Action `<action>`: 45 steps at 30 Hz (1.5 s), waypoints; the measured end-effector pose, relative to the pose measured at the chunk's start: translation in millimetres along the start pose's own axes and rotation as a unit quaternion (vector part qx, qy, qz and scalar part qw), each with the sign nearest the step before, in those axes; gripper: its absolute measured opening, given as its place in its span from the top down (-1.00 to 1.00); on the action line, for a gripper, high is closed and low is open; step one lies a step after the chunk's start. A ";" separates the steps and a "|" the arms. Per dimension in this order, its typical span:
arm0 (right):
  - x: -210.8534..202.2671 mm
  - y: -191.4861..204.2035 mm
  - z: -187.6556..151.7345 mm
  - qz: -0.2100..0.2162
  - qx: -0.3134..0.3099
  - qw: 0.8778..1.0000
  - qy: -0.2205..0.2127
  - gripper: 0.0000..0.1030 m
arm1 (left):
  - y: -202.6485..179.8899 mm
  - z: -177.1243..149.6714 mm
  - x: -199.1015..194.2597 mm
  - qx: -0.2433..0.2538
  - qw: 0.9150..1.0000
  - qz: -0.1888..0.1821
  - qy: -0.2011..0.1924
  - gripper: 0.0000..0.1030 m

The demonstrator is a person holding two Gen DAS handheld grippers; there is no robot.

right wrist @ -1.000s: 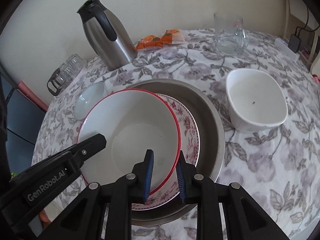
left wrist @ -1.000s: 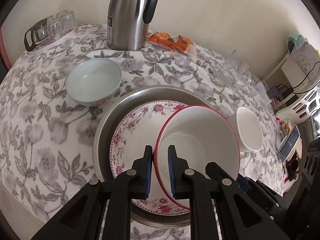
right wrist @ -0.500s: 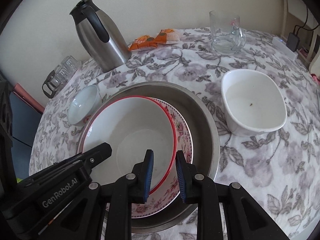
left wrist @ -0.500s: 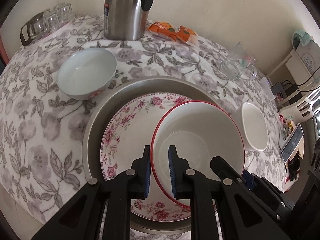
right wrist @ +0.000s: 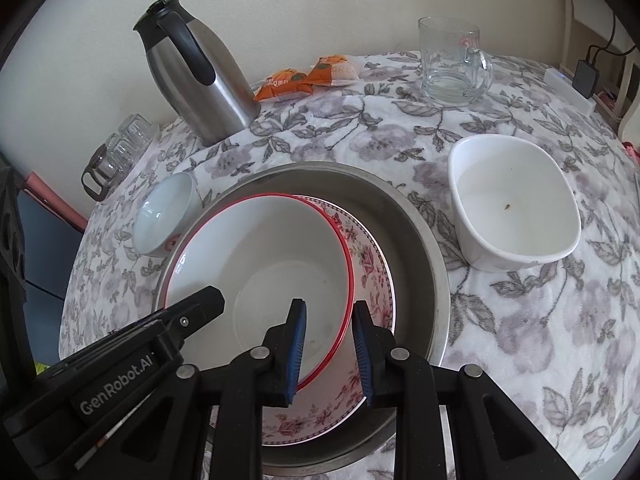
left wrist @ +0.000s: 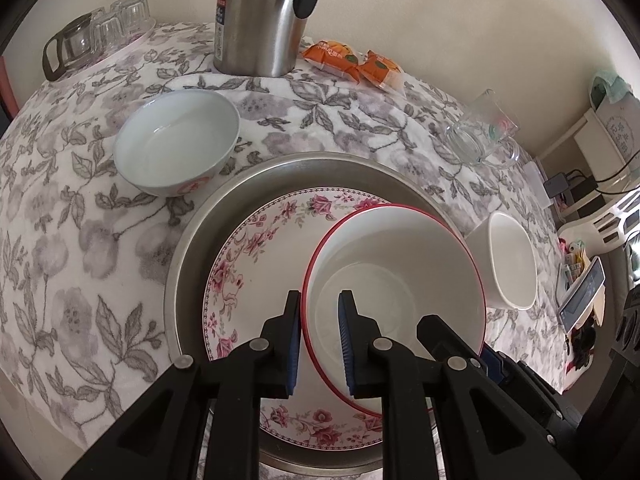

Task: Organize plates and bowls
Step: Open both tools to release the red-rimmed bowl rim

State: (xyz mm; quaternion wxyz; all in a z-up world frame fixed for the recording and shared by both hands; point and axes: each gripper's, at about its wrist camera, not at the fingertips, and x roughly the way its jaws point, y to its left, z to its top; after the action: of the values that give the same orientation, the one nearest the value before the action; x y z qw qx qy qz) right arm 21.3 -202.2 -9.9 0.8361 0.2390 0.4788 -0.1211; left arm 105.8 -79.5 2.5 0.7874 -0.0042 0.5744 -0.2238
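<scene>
A white bowl with a red rim (left wrist: 400,280) hangs tilted over a pink floral plate (left wrist: 256,248), which lies in a wide steel basin (left wrist: 280,164). My left gripper (left wrist: 320,340) is shut on the bowl's near left rim, one pad inside and one outside. My right gripper (right wrist: 330,352) is shut on the right rim of the same bowl (right wrist: 272,260), above the plate (right wrist: 372,272). A small pale bowl (left wrist: 176,148) stands left of the basin. A deep white bowl (right wrist: 512,208) stands to its right.
A steel thermos jug (right wrist: 200,72), orange snack packets (left wrist: 352,60) and a glass mug (right wrist: 452,64) stand at the back of the flowered tablecloth. Small glasses on a tray (left wrist: 100,36) are at the far left. The table edge drops off to the right, beside shelves.
Held by both grippers, the red-rimmed bowl has shifted slightly inward over the floral plate, uncovering the basin's left rim. Neither grip has changed.
</scene>
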 end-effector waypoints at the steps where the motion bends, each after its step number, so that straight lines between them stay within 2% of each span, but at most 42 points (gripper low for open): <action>1: 0.4 0.5 0.3 -0.001 -0.001 1.000 0.000 0.48 | 0.4 -0.1 0.0 -0.001 1.000 0.000 0.000 0.67; 11: 0.6 -3.7 0.6 0.013 0.006 1.000 0.005 0.47 | 7.8 1.1 0.2 -0.025 0.999 -0.023 0.006 0.66; 14: 0.7 -4.6 0.8 0.016 0.008 1.000 0.006 0.47 | 10.0 1.9 0.6 -0.034 0.999 -0.031 0.007 0.61; 26: -3.9 -7.8 1.7 0.006 0.010 1.000 0.008 0.37 | 14.8 3.3 -7.5 -0.044 0.999 -0.028 -0.001 0.54; 28: -5.3 -8.0 2.1 0.004 0.009 1.000 0.008 0.37 | 14.7 3.7 -10.4 -0.044 0.999 -0.026 -0.004 0.43; 33: -11.3 -9.1 3.8 -0.009 0.007 1.000 0.002 0.35 | 15.7 4.4 -17.5 -0.045 0.999 -0.022 -0.014 0.37; 35: -13.9 -10.9 4.4 -0.014 0.008 1.000 0.000 0.26 | 16.4 4.4 -19.9 -0.048 0.999 -0.018 -0.018 0.32; 40: -20.0 -11.0 5.8 -0.016 0.007 1.000 -0.006 0.20 | 18.2 4.3 -24.7 -0.054 0.998 -0.003 -0.027 0.18; 42: -23.2 -10.0 6.5 -0.019 0.004 1.000 -0.011 0.16 | 19.6 4.6 -26.7 -0.057 0.998 0.005 -0.030 0.12; 45: -27.4 -7.5 7.7 -0.030 -0.005 0.999 -0.016 -0.04 | 23.1 5.0 -29.2 -0.061 0.997 0.016 -0.033 -0.01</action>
State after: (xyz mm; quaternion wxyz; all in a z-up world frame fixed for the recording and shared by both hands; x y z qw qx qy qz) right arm 9.8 -213.4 14.7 0.8409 0.2185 0.4726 -0.1479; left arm 111.4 -49.6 24.5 0.8076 -0.0504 0.5609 -0.1753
